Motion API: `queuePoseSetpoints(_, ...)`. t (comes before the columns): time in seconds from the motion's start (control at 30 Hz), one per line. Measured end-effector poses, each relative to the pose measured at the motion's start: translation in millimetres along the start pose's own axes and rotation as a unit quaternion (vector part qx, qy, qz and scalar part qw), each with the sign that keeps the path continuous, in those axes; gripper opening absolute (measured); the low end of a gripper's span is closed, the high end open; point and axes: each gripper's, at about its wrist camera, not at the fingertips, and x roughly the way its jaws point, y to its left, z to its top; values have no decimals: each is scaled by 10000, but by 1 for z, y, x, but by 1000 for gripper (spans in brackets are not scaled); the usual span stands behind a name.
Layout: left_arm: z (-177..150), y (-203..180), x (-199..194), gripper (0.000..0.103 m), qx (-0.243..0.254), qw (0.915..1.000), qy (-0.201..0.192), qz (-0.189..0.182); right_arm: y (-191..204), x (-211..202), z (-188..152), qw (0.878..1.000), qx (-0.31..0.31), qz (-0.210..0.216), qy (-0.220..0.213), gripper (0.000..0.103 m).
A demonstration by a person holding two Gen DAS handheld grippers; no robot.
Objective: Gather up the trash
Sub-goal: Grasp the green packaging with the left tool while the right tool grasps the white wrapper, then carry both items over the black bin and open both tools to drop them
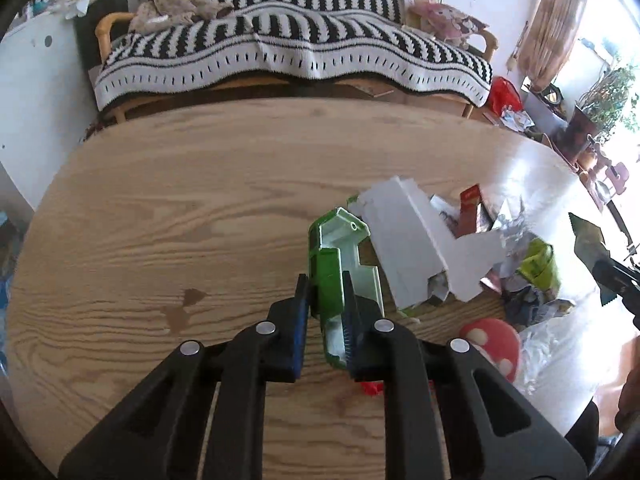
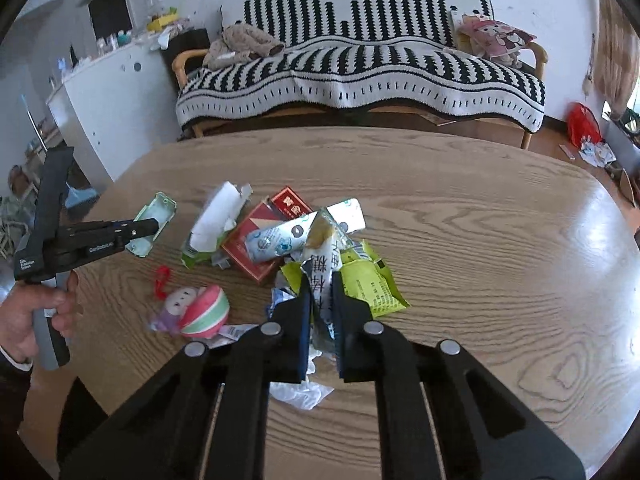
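Clamping a green plastic tray (image 1: 326, 280), the left tongs (image 1: 326, 300) match the right tongs (image 2: 322, 304), pinching a printed wrapper (image 2: 325, 256) above the worktop (image 2: 480, 240).

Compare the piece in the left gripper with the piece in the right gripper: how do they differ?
The left gripper is shut on a green box, stiff and angular, with a pale inside. The right gripper is shut on a wrapper, soft and crumpled, whitish with dark printed characters. The box is held away from the trash pile; the wrapper is over it. Both are packaging above the table.
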Motion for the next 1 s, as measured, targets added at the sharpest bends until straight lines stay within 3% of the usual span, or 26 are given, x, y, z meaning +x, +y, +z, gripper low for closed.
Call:
queuePoseSetpoints(0.13, 1, -10, -18, 15, 93, 9999, -83, -50, -7, -16, -2, 9999, 108, -31, -82, 10)
queuePoseSetpoints(0.3, -3, -49, -36, 15, 378, 9988, -149, -285, -35, -49, -10, 9989, 302, -250, -270, 10)
queuePoseSetpoints(0.57, -16, -175, -51, 15, 1218, 9866, -179, -1067, -125, -130, -62, 9881, 1041, -956, -611, 10)
queuePoseSetpoints(0.77, -43, -308, -54, 15, 1970, 9610, -31, -1943, -205, -195, -135, 9672, 1808, -1647, -689, 10)
queuePoseSetpoints(1.0, -109, -462, -51, 15, 2823, 9143, 352, -2882, -281, -251, -249, 9289, 2853, -2302, -522, 10)
